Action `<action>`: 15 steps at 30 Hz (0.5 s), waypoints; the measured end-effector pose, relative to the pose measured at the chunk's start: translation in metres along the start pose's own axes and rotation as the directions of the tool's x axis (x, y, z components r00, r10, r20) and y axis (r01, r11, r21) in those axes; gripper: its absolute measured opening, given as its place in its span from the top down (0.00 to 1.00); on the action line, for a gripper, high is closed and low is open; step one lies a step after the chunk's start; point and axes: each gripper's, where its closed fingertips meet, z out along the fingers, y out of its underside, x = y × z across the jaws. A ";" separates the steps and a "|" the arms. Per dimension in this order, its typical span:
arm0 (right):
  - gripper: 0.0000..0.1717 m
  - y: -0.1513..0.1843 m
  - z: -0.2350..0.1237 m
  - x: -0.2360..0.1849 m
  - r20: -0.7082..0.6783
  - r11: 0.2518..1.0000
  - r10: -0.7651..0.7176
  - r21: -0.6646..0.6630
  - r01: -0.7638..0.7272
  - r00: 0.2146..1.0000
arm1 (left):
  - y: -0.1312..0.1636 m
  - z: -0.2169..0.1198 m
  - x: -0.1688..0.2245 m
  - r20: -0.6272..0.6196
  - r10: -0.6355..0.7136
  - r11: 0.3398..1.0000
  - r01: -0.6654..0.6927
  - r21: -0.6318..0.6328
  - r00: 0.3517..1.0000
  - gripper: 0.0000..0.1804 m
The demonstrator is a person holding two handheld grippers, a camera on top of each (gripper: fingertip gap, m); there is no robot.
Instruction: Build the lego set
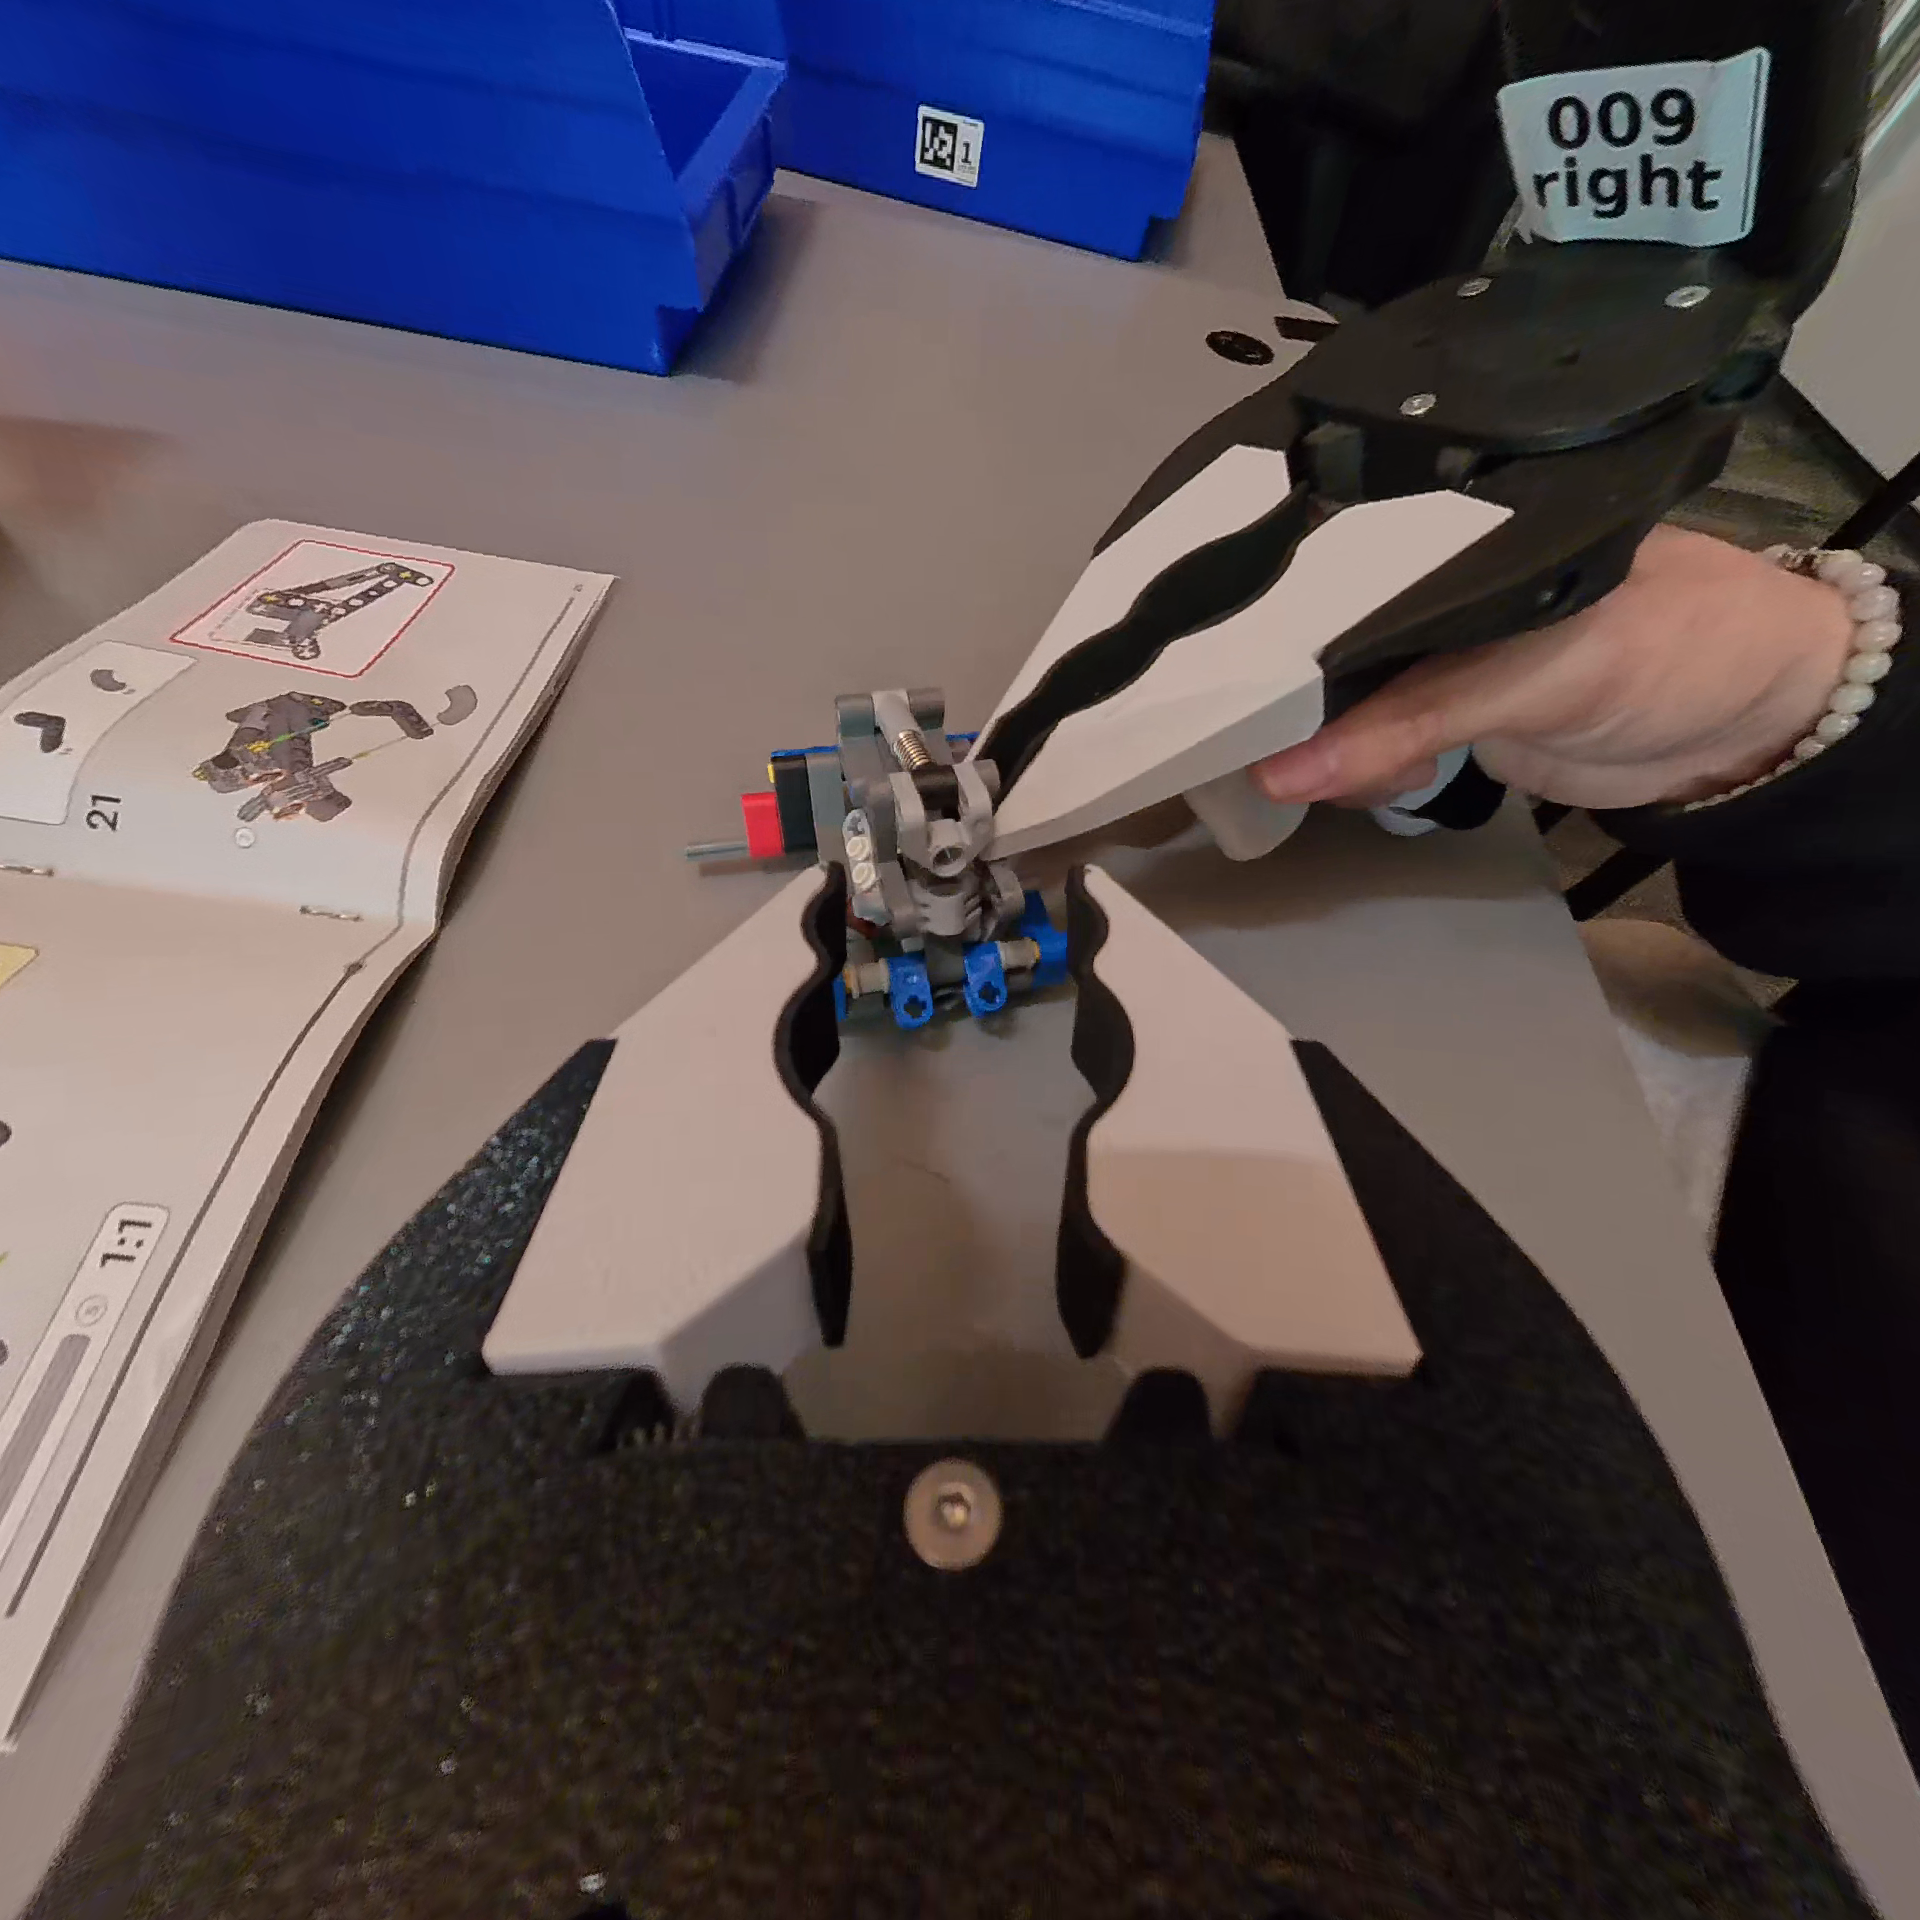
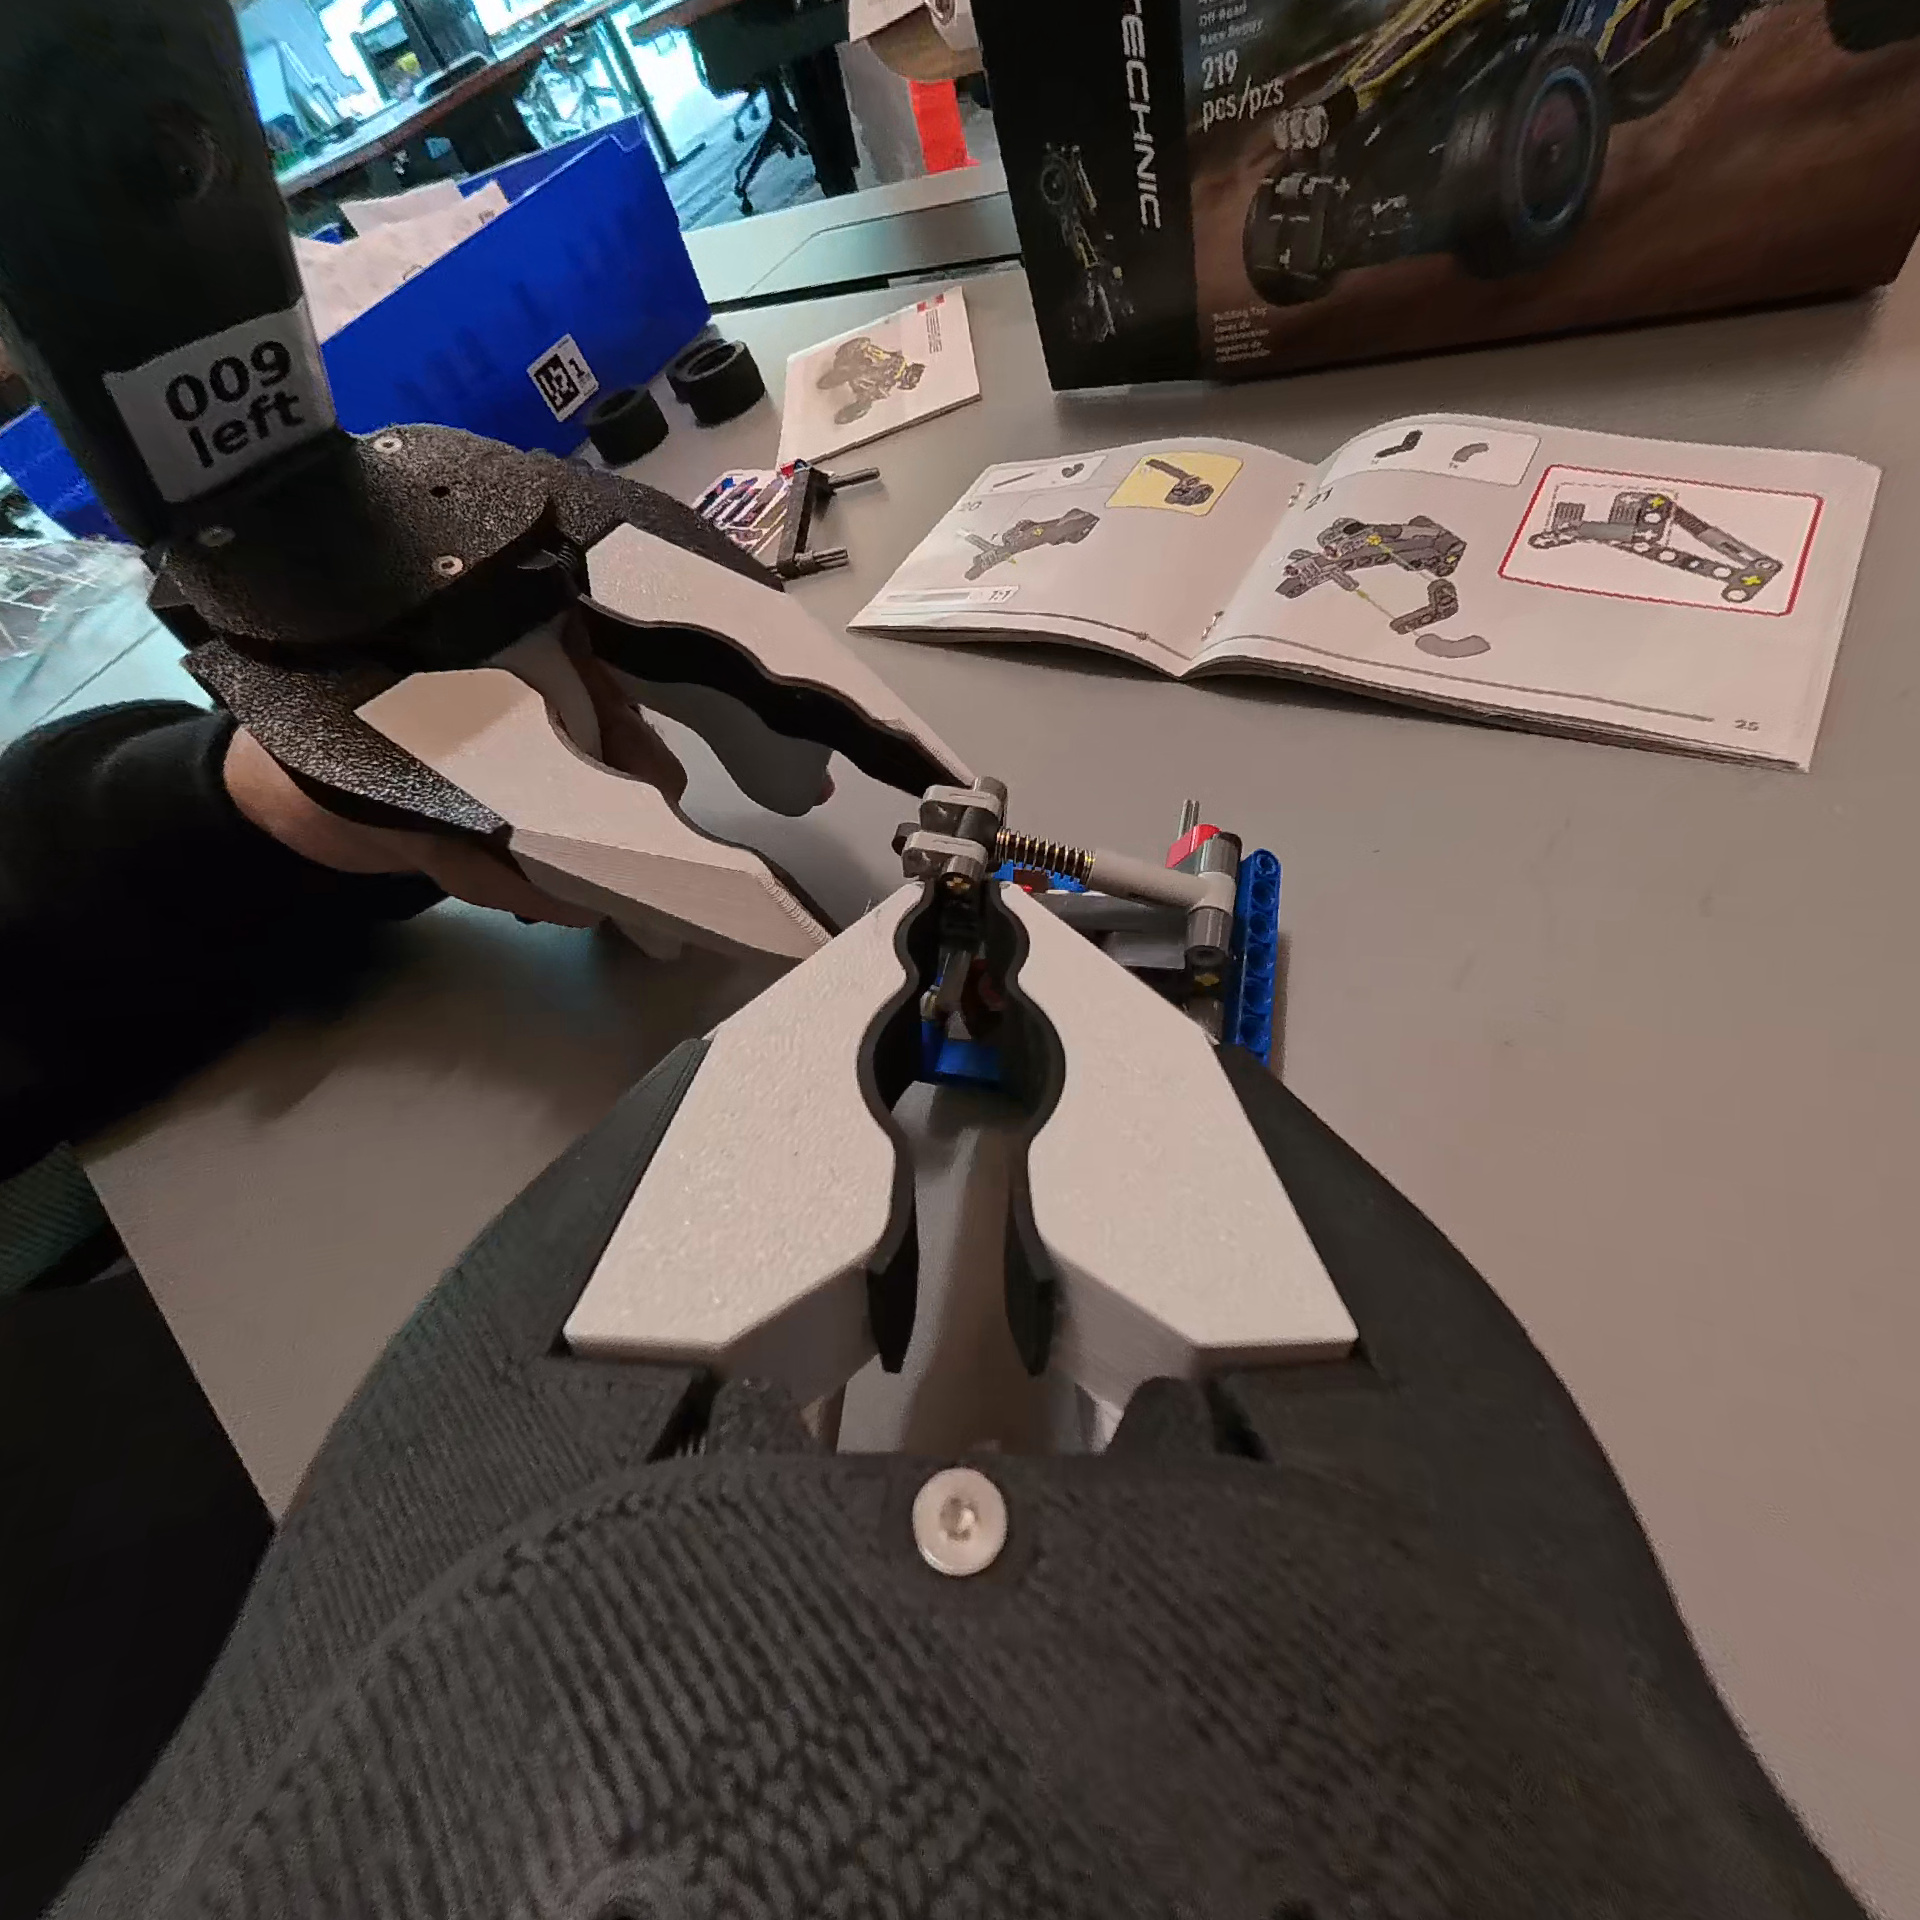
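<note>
The grey table [image 2: 1558, 1039] is taking up most of both views, with blue storage bins [image 1: 416, 156] sitting along its far edge and a toy building-set box [image 2: 1455, 177] with a buggy picture standing upright at the back. An open instruction booklet [image 2: 1403, 582] is lying flat well beyond the model, a smaller closed booklet [image 2: 883, 374] is lying farther back, and a couple of black rubber tyres [image 2: 675, 400] are sitting next to it by the bin. In the middle, a small partly built model [image 1: 914, 862] of grey, blue and red beams is resting on the table, with a spring shock absorber [image 2: 1081, 862] running across its top. The left gripper [image 1: 951, 883] is sitting with its jaws fairly wide, straddling the blue base end of the model; the left pad looks right up against it, while a clear gap is showing on the right, so it isn't clamping anything. The right gripper [image 2: 961, 904] is coming in from the side with its jaws nearly closed, pinching a thin dark vertical piece just under the light grey connector at the end of the shock. A hand [image 1: 1621, 707] wearing a pale bead bracelet [image 1: 1860, 644] is gripping that tool's handle.
</note>
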 end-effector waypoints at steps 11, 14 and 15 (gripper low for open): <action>0.97 0.001 0.002 0.002 -0.021 1.000 -0.009 -0.013 0.009 1.000 | 0.019 -0.002 -0.004 0.021 0.168 0.977 -0.164 -0.136 0.986 0.79; 0.97 0.000 0.001 0.004 -0.042 1.000 -0.018 -0.004 0.018 0.999 | 0.022 -0.008 -0.015 0.026 0.296 0.936 -0.285 -0.206 0.955 0.80; 0.97 -0.001 0.000 0.005 -0.051 1.000 -0.019 0.005 0.020 0.998 | 0.018 -0.011 -0.018 0.018 0.324 0.928 -0.314 -0.201 0.946 0.81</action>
